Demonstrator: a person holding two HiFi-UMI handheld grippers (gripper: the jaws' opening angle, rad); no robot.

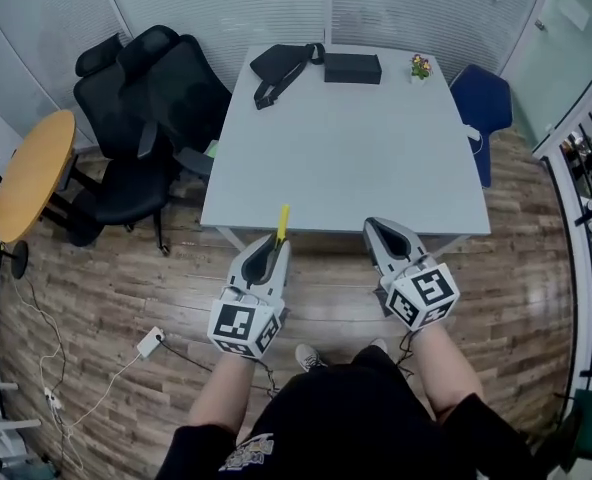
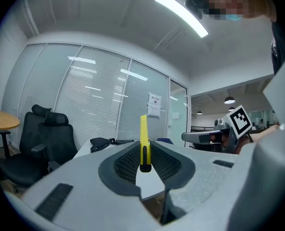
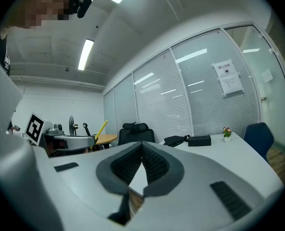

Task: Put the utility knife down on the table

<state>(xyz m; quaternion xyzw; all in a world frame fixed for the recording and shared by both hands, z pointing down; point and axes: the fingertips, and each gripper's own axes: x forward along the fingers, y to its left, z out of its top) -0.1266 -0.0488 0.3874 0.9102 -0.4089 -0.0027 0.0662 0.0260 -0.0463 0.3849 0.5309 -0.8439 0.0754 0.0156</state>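
Note:
A yellow utility knife [image 1: 283,220] sticks out forward from my left gripper [image 1: 278,240], which is shut on its black rear end, just short of the grey table's near edge [image 1: 346,230]. In the left gripper view the knife [image 2: 143,141] stands upright between the ribbed pads of the gripper [image 2: 144,150]. My right gripper [image 1: 381,225] is held level beside it, also at the table's near edge. In the right gripper view its jaws [image 3: 142,146] meet at the tips with nothing between them. That view also shows the knife [image 3: 101,128] at the left.
At the table's far end lie a black bag [image 1: 281,68], a black box [image 1: 353,68] and a small potted plant [image 1: 420,65]. Black office chairs [image 1: 141,118] and a round wooden table [image 1: 31,173] stand left, a blue chair [image 1: 481,103] right. Cables and a power strip [image 1: 151,343] lie on the floor.

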